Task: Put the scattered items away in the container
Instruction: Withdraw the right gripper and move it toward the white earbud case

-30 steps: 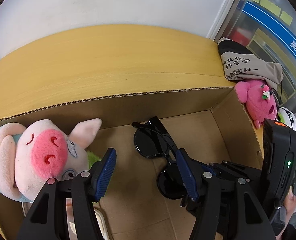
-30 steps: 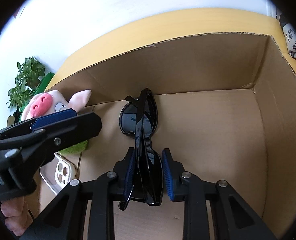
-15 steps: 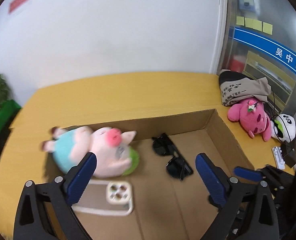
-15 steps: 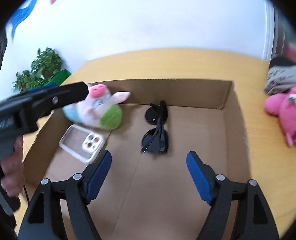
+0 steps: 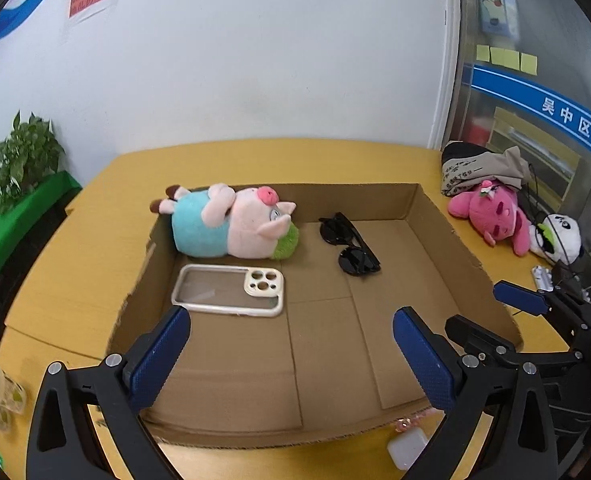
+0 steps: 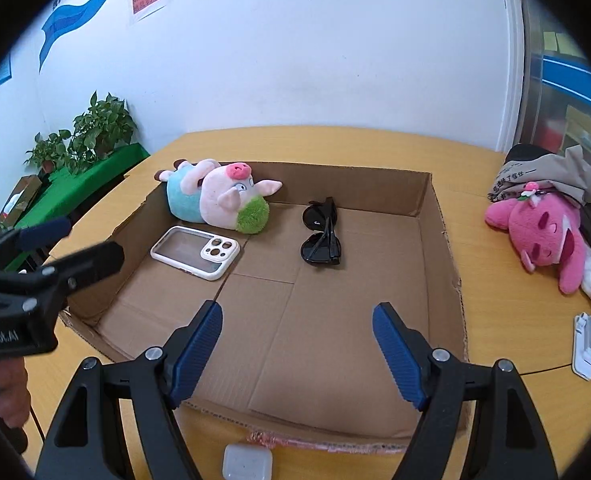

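- A second ago the right gripper (image 6: pixel 297 354) was pinching the sunglasses (image 6: pixel 321 237) low inside the cardboard box (image 6: pixel 449 248); now its jaws stand spread and empty, pulled back above the near edge, and the sunglasses lie folded on the box floor toward the far wall.
- The left gripper (image 5: pixel 291 354) has likewise lifted away from the plush pig (image 5: pixel 235 227); its jaws are spread wide and hold nothing.
- Judged from this, both deliveries are done and both grippers are free for the next item.
- In the box: the plush pig on its side in the far left corner, the phone case (image 5: pixel 231 290) flat just in front of it, the sunglasses well to the right of both; the near half of the floor is bare cardboard.
- Still outside, on the table (image 6: pixel 507 320) just before the box's near edge, sits a small white case (image 6: pixel 247 462), perhaps an earbud case; the view cuts it off, so I cannot be sure.
- A pink plush (image 6: pixel 543 236) and a panda toy (image 5: pixel 559 234) lie on the table right of the box, beside a grey cloth bag (image 5: pixel 483 170); whether these count as scattered items is unclear.
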